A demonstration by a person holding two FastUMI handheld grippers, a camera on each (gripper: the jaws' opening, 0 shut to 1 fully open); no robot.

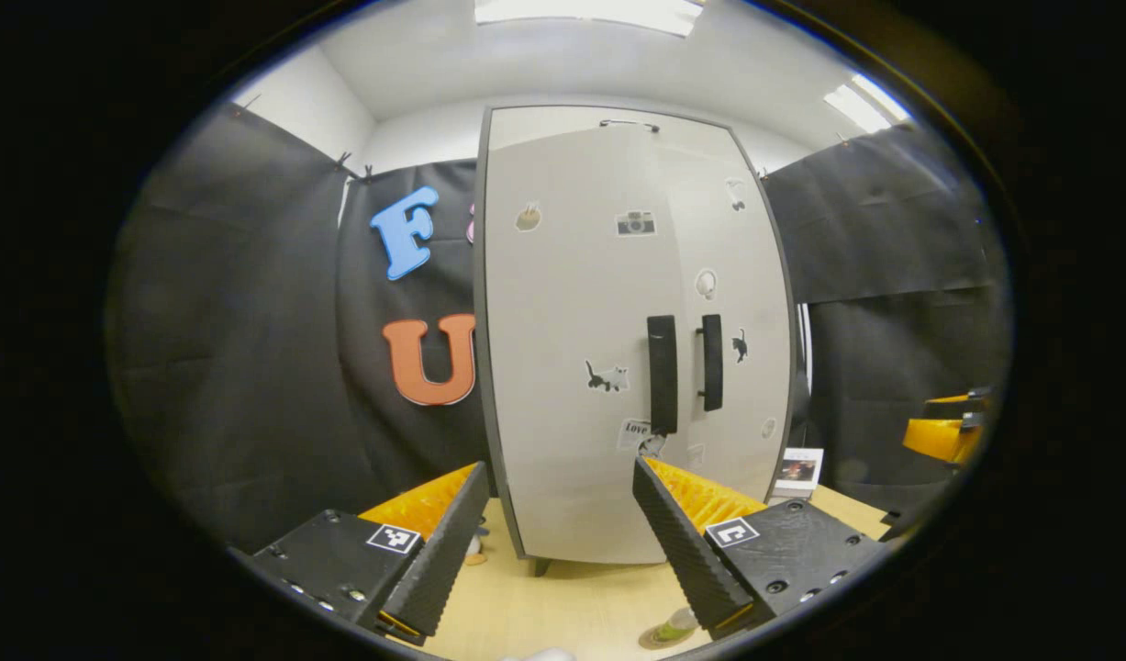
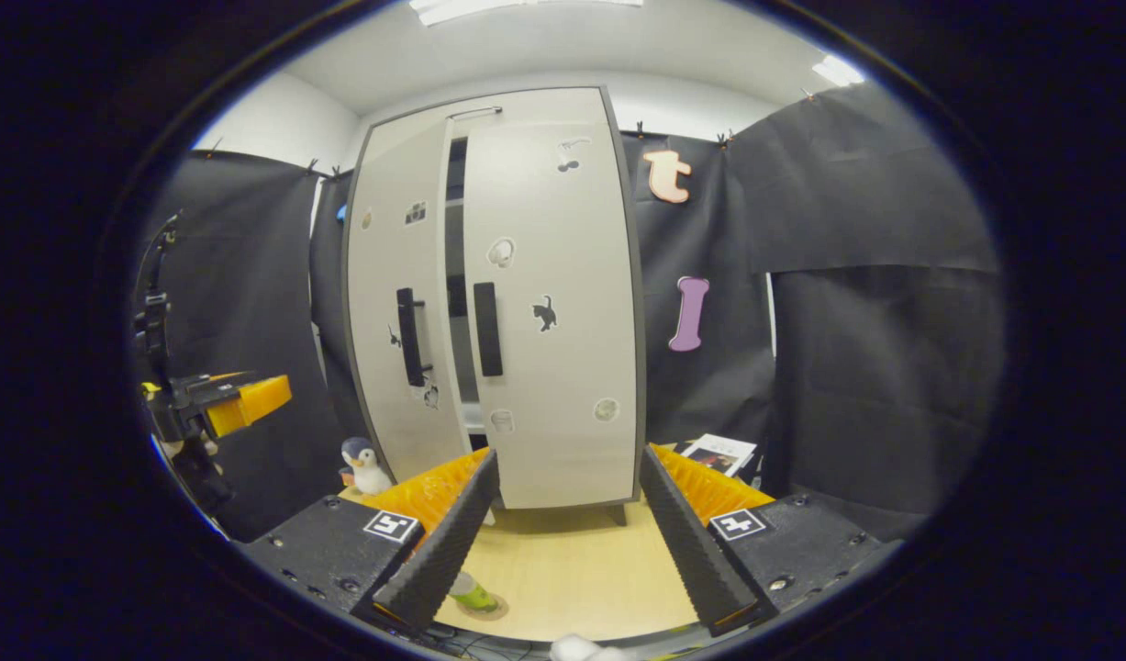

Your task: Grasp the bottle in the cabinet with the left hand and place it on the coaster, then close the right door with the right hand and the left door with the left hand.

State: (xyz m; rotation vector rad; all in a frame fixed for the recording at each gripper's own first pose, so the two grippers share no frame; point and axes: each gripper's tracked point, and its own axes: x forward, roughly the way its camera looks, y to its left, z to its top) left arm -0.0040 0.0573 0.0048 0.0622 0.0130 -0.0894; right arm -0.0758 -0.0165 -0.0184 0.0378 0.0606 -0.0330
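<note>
The white cabinet (image 1: 572, 367) stands at the back of the wooden table. Its right door (image 2: 553, 321) lies flush. Its left door (image 2: 393, 303) stands slightly ajar, and a dark gap (image 2: 454, 275) between the doors shows shelves inside. Two black handles (image 1: 662, 372) sit side by side. A small green bottle (image 2: 475, 597) rests on a round coaster (image 1: 670, 633) near the table's front edge. My left gripper (image 1: 559, 468) is open in front of the left door and holds nothing. My right gripper (image 2: 568, 454) is open before the right door and also holds nothing.
A toy penguin (image 2: 365, 464) stands left of the cabinet. A book (image 2: 719, 453) lies to the cabinet's right. The left gripper (image 2: 246, 402) appears far left in the right gripper view; the right gripper (image 1: 939, 431) appears far right in the left gripper view.
</note>
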